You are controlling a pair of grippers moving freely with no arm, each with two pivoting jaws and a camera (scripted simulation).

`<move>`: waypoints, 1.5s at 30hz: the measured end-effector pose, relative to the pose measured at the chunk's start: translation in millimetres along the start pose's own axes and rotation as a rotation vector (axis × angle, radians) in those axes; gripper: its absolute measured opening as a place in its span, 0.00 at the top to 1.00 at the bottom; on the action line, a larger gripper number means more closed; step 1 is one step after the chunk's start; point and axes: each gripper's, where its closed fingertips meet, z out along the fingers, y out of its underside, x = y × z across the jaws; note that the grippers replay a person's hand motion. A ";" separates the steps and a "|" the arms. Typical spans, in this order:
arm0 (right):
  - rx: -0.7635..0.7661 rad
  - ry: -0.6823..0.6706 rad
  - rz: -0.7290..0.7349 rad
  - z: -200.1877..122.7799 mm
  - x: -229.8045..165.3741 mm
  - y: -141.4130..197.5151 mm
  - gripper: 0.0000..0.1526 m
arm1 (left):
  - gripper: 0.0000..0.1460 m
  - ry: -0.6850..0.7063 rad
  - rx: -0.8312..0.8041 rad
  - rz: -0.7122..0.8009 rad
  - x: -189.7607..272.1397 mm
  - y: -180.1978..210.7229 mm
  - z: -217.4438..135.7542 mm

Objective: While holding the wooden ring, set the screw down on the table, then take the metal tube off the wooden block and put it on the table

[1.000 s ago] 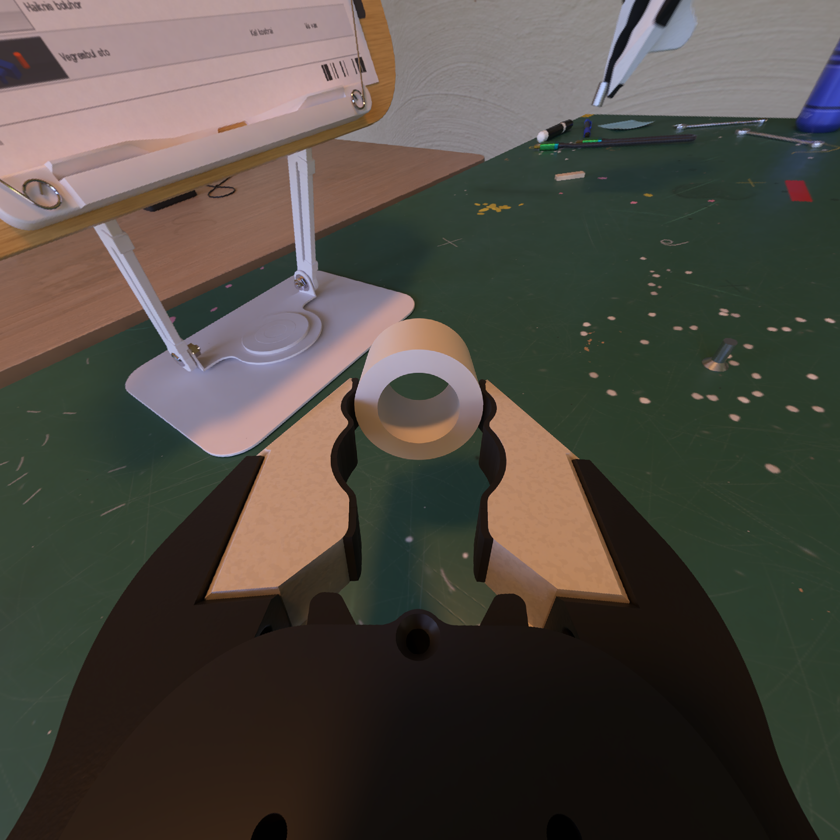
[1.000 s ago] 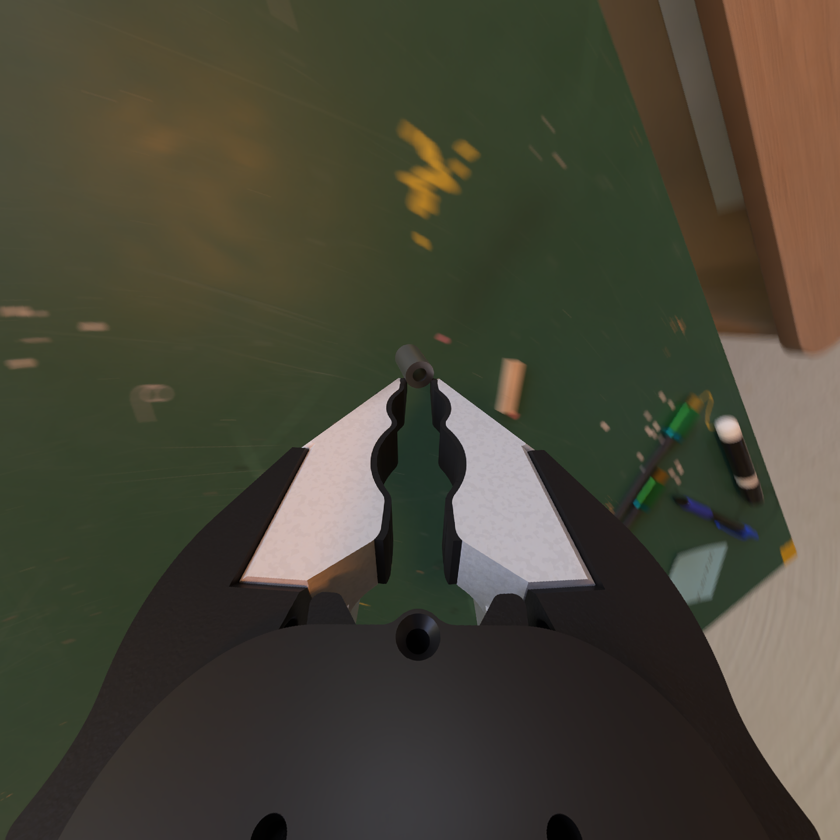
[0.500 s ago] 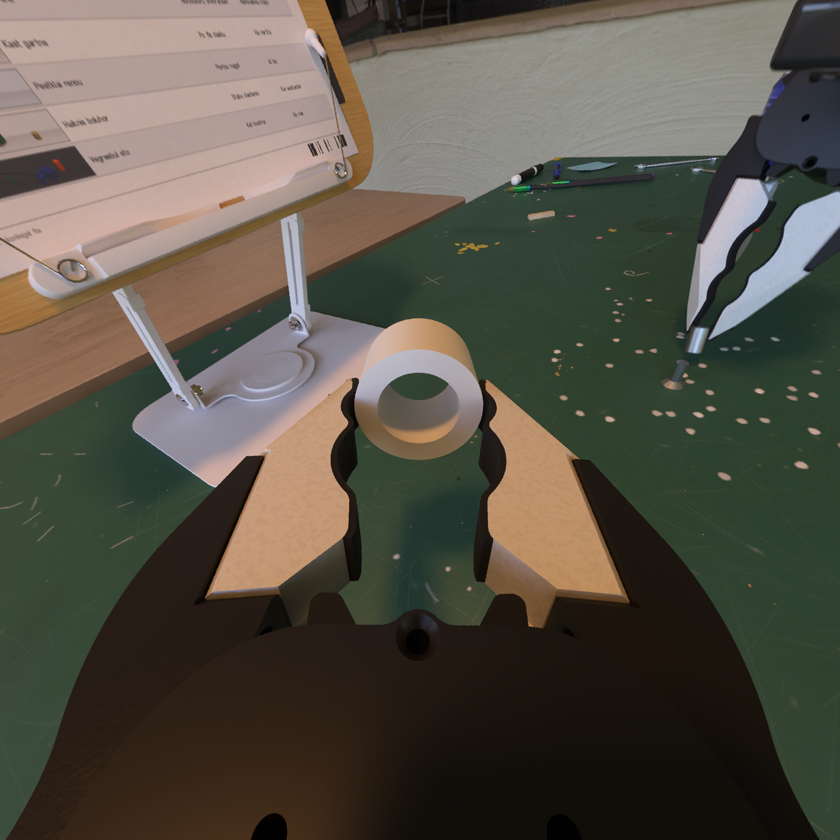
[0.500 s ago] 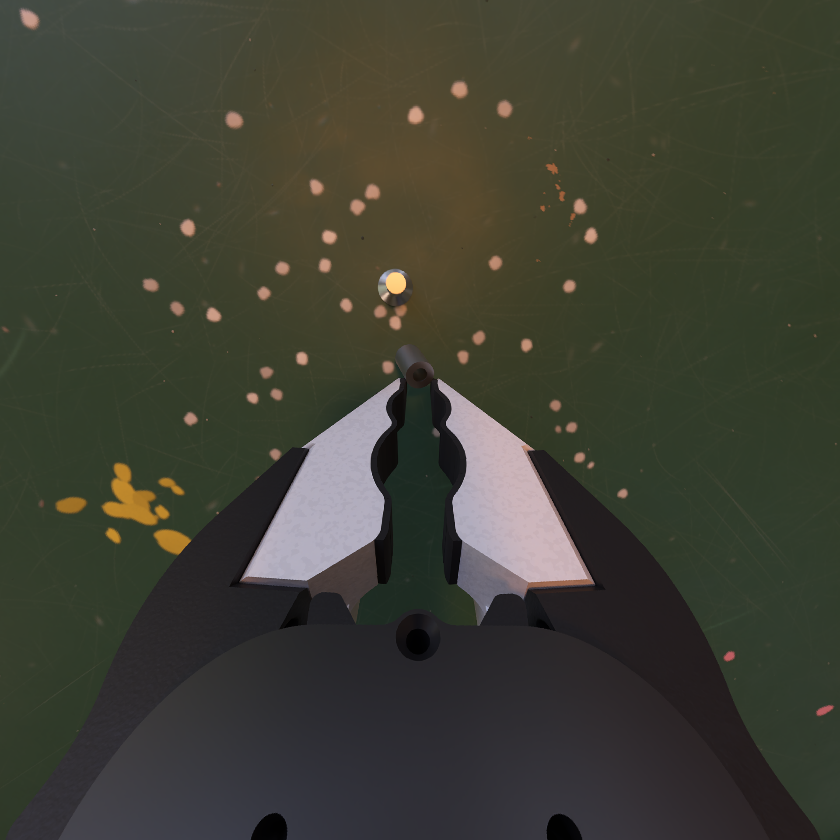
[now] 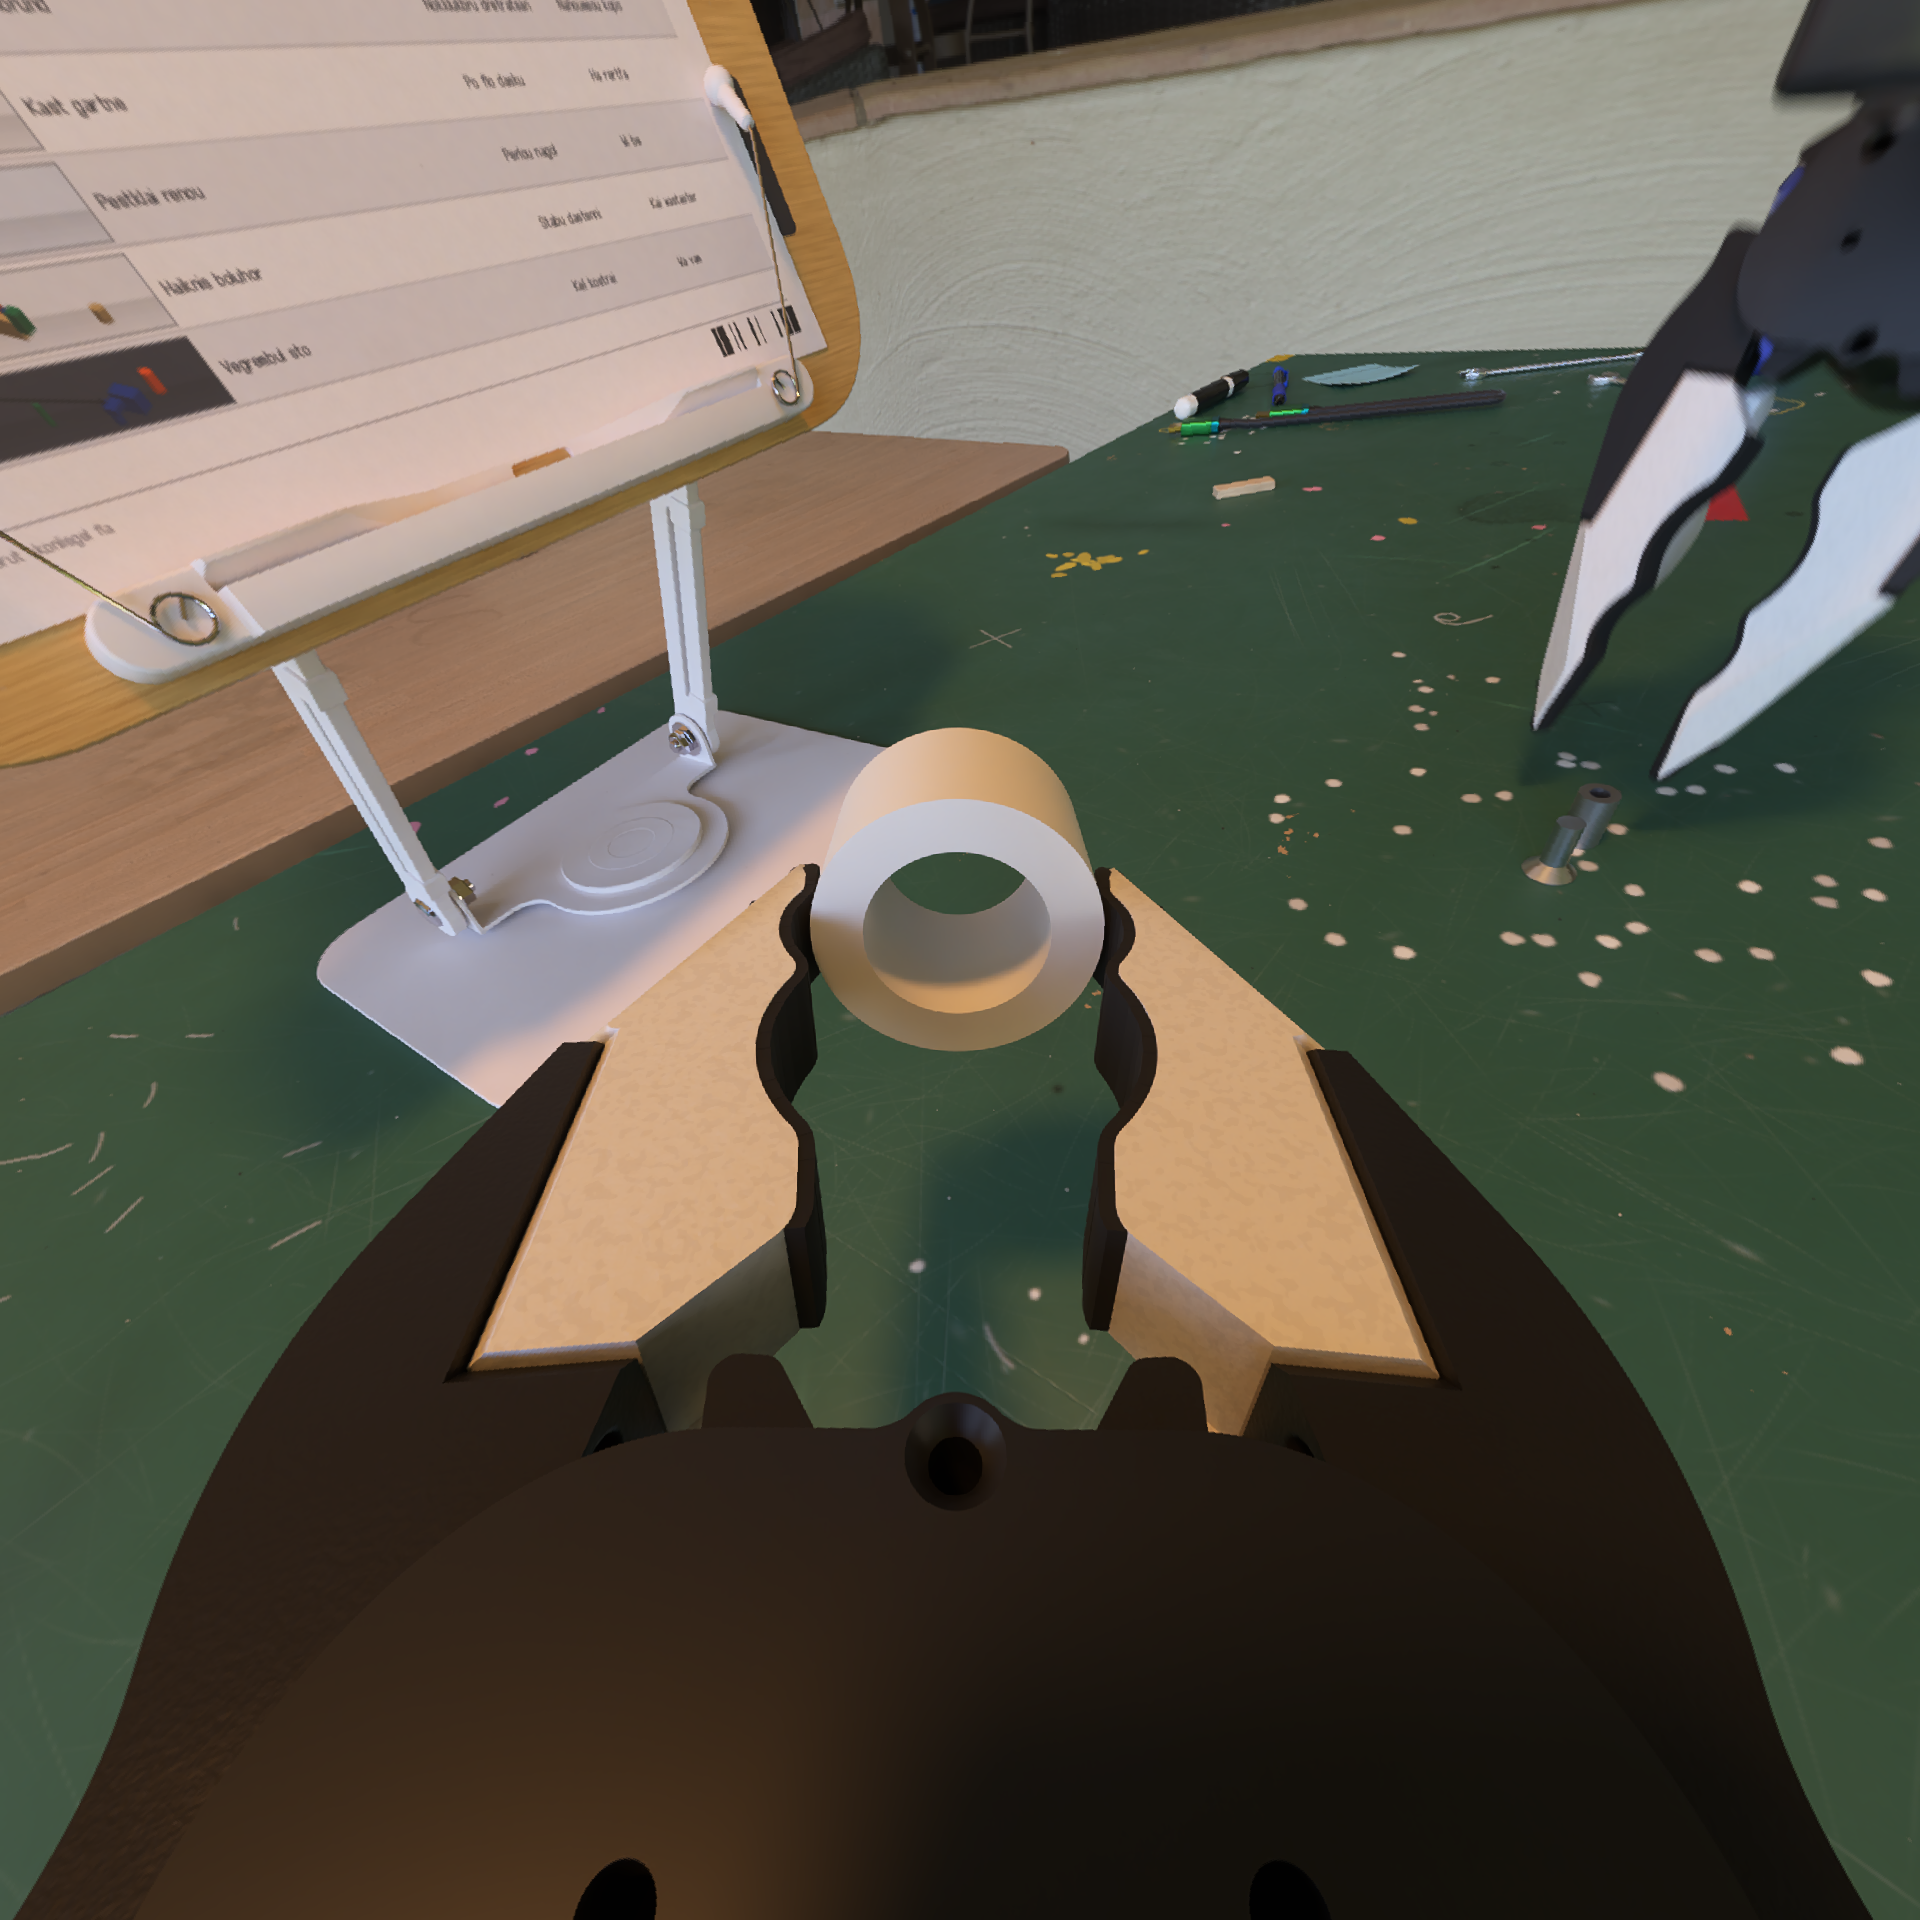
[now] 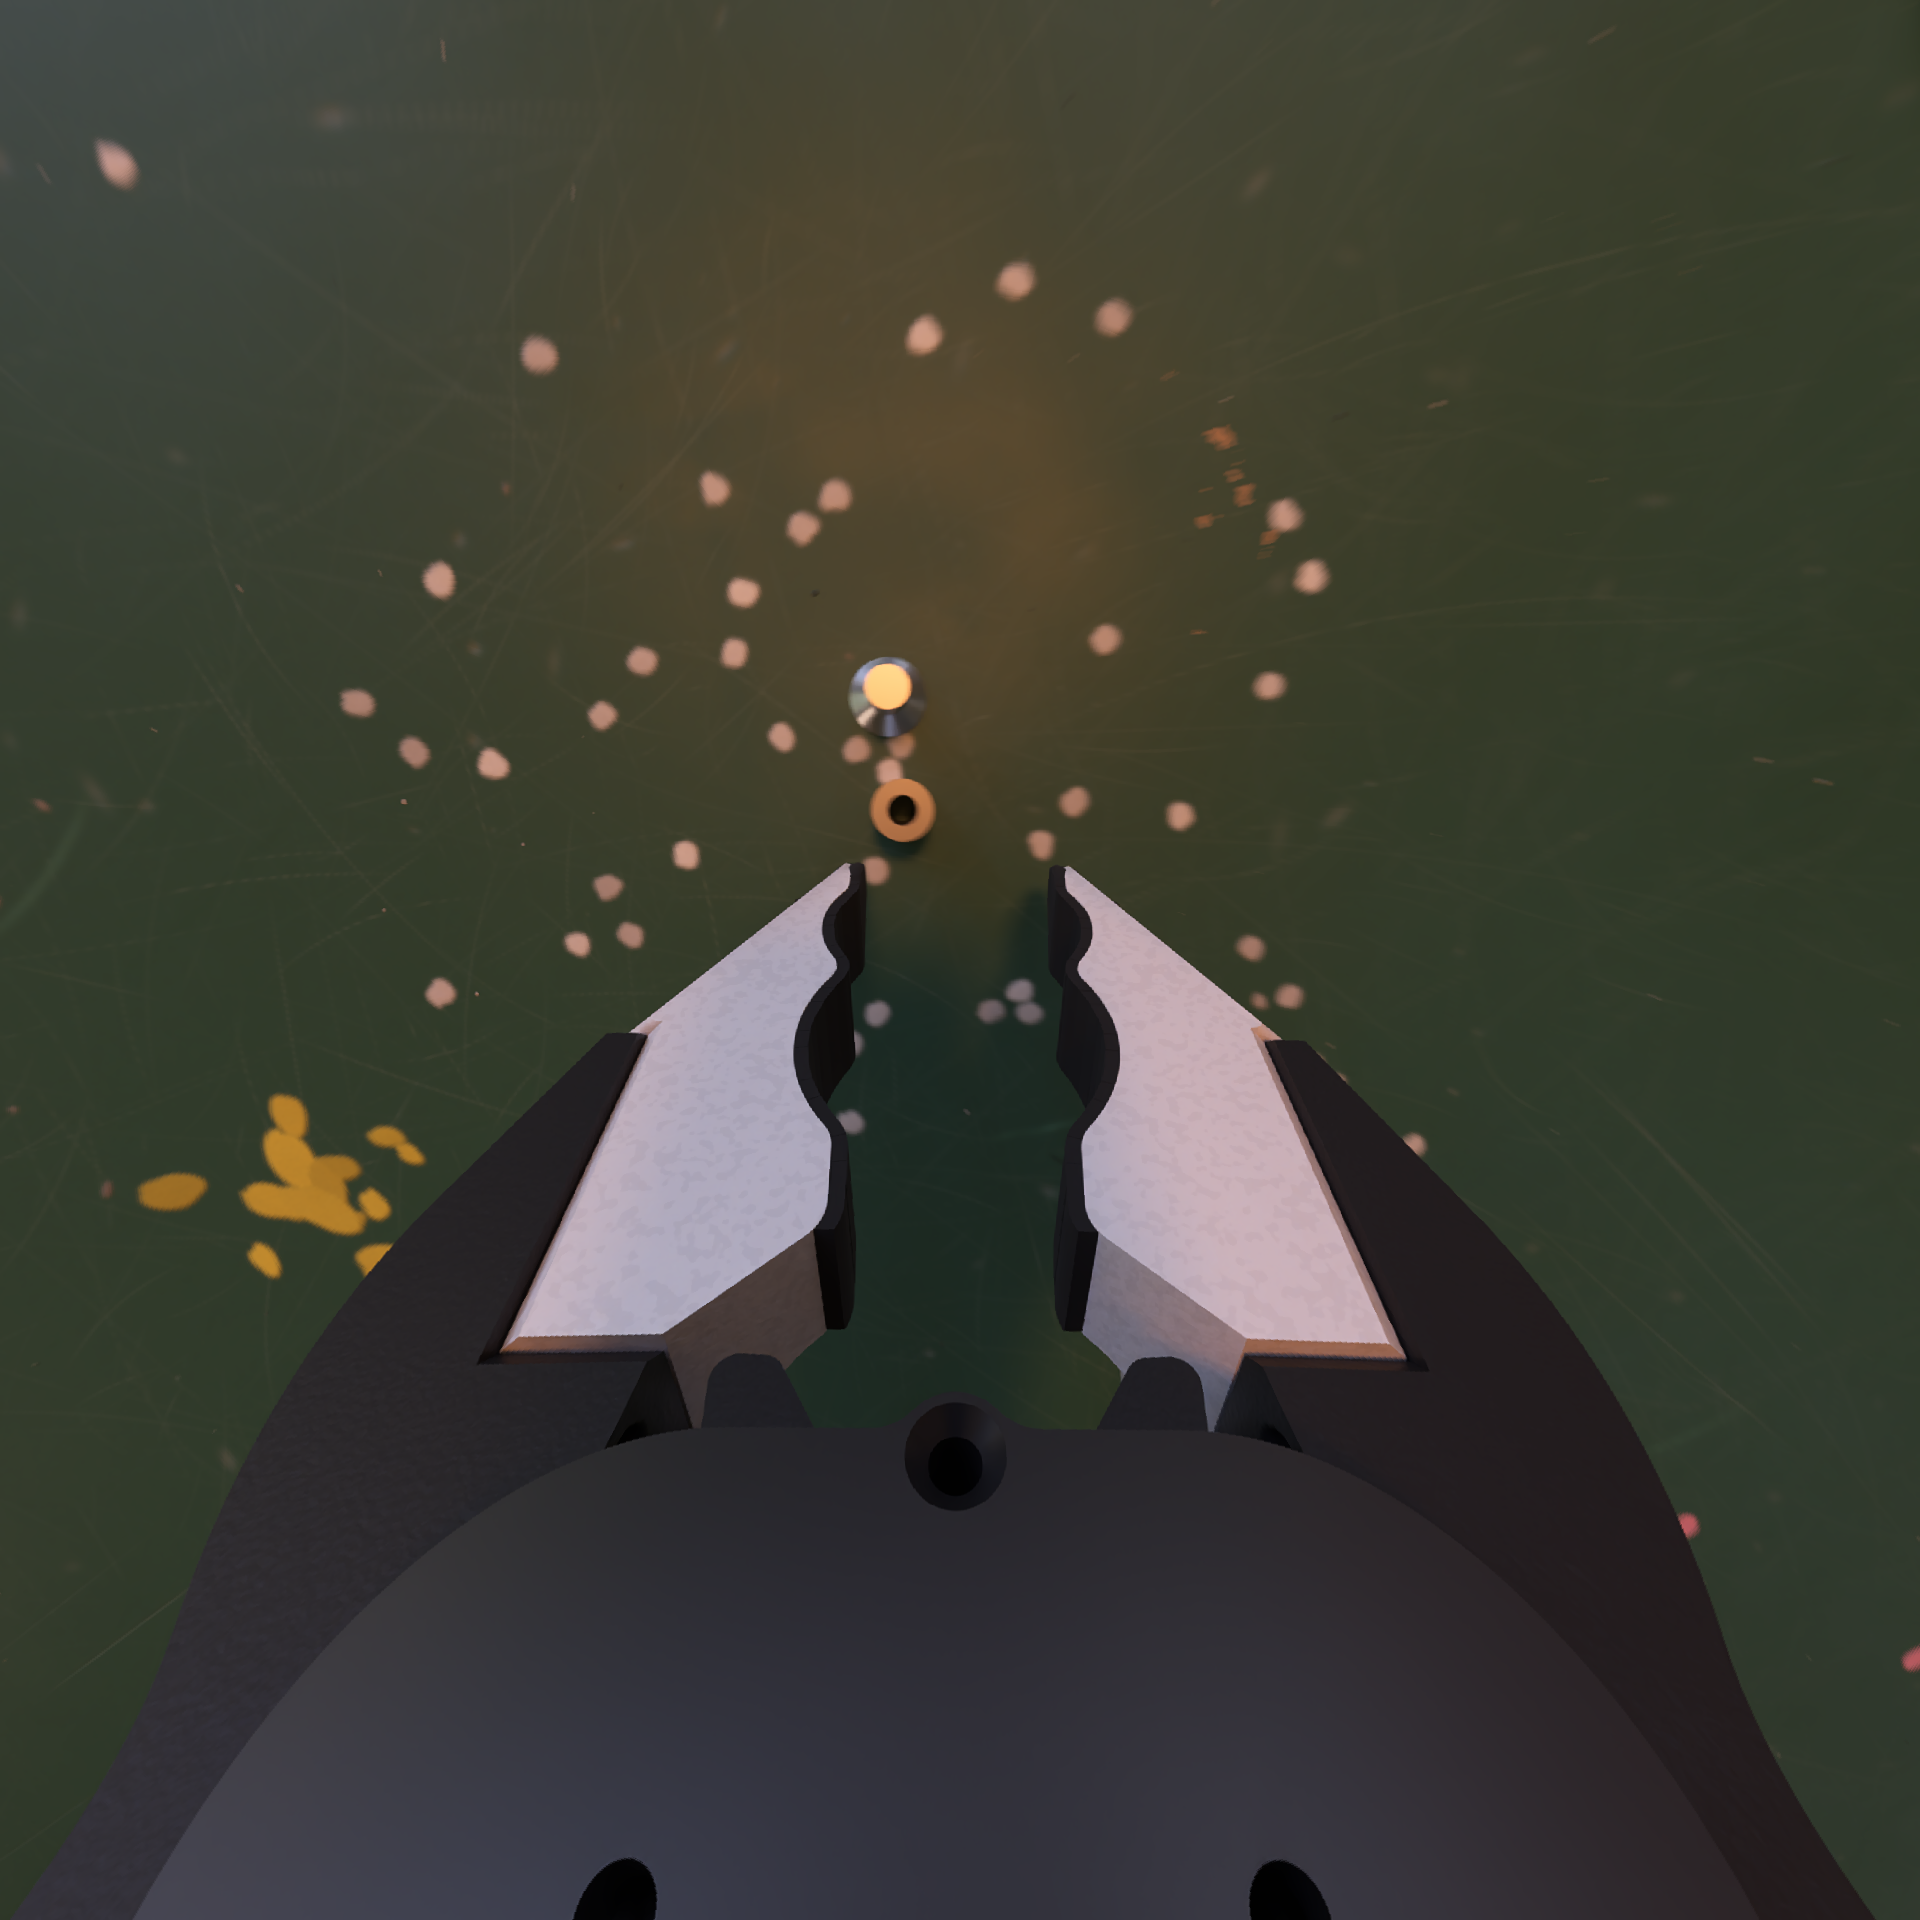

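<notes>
We see a dark green table (image 5: pixel 1299 1143), scratched and dotted with pale specks and a yellow splash. On it the screw (image 5: pixel 1553 857) stands head down, and the metal tube (image 5: pixel 1595 810) stands upright just beside it. Near the left edge rests the white base of a document stand (image 5: pixel 582 883). Along the far edge lie a black-and-white marker (image 5: pixel 1210 393), pens (image 5: pixel 1340 414), a pale paper scrap (image 5: pixel 1356 374) and a small wooden dowel (image 5: pixel 1243 486).
</notes>
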 end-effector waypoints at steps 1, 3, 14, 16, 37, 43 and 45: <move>0.027 0.009 0.013 -9.5 5.5 -2.5 0.76 | 0.64 0.002 -0.003 -0.002 0.1 1.0 0.6; 0.092 0.041 0.060 -36.9 24.2 -7.6 0.74 | 0.64 0.004 -0.009 -0.006 0.3 3.0 1.8; 0.145 0.493 0.367 -168.2 230.0 86.0 0.76 | 0.64 0.005 -0.038 -0.017 -0.5 12.1 7.1; 0.092 0.482 0.430 -158.4 257.6 114.1 0.76 | 0.64 0.002 -0.045 -0.019 -1.1 13.9 7.9; -0.368 0.155 0.373 -45.3 312.9 193.7 0.92 | 0.64 -0.037 -0.087 -0.054 -12.1 26.0 12.4; -0.403 0.177 0.354 -55.2 306.8 202.7 0.93 | 0.64 -0.032 -0.091 -0.062 -12.5 27.0 13.3; -0.426 0.171 0.342 -56.3 302.7 206.7 0.93 | 0.64 -0.030 -0.091 -0.062 -12.5 27.0 13.5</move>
